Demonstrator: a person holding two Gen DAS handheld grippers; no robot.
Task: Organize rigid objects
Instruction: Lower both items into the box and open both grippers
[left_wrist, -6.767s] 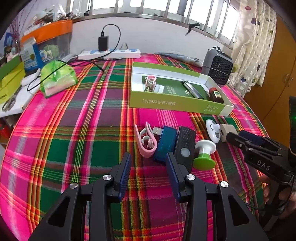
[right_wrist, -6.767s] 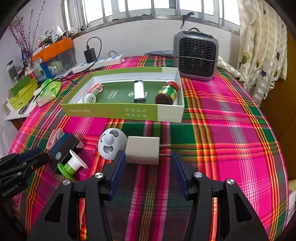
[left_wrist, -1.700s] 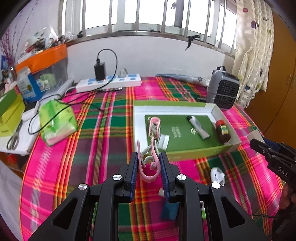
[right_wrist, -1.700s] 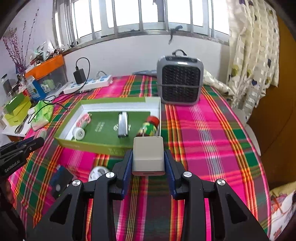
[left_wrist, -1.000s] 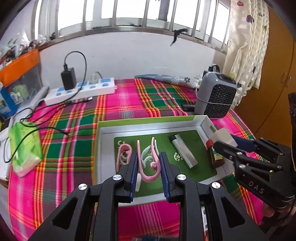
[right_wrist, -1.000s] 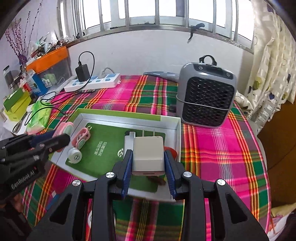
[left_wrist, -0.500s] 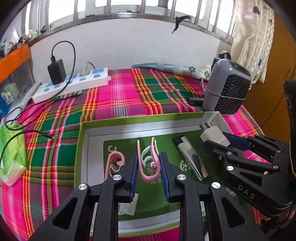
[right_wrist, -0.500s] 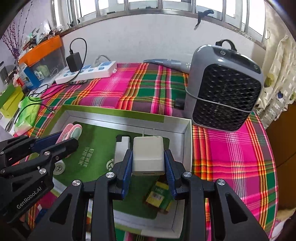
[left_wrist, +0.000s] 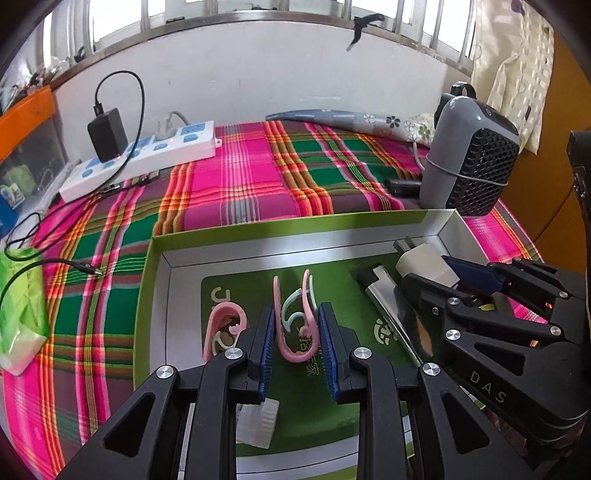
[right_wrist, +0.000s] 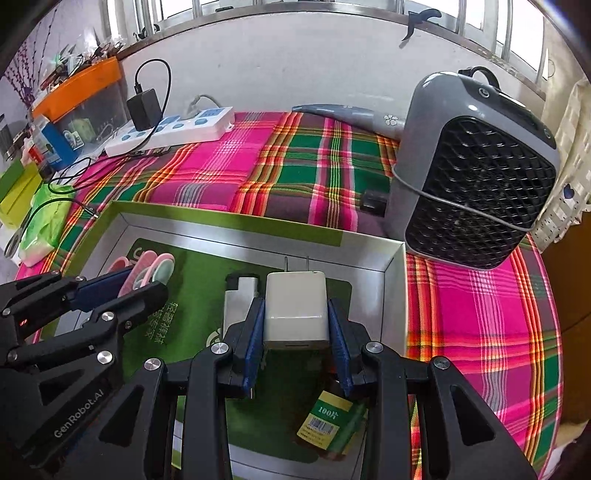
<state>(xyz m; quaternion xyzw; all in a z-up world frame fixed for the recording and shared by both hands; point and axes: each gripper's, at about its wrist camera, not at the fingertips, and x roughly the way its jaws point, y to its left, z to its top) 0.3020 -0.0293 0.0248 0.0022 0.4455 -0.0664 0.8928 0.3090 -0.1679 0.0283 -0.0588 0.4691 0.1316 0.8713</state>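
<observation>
- Holding a pink clip (left_wrist: 295, 325) over the green box (left_wrist: 258, 230), the left gripper (left_wrist: 297, 345) could drop it onto the other clip (left_wrist: 221, 328) at lower left.
- Clamping the white charger (right_wrist: 296, 310) at centre frame, the right gripper (right_wrist: 297, 332) risks hitting the lighter (right_wrist: 240, 299) or bottle (right_wrist: 328, 421) below.

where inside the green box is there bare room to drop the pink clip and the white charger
Inside the green cardboard box, the green floor ahead of the pink plastic clip, between the other pink clip and silver lighter, is bare. Around the white plug charger it is crowded: lighter left, labelled bottle below.
</observation>
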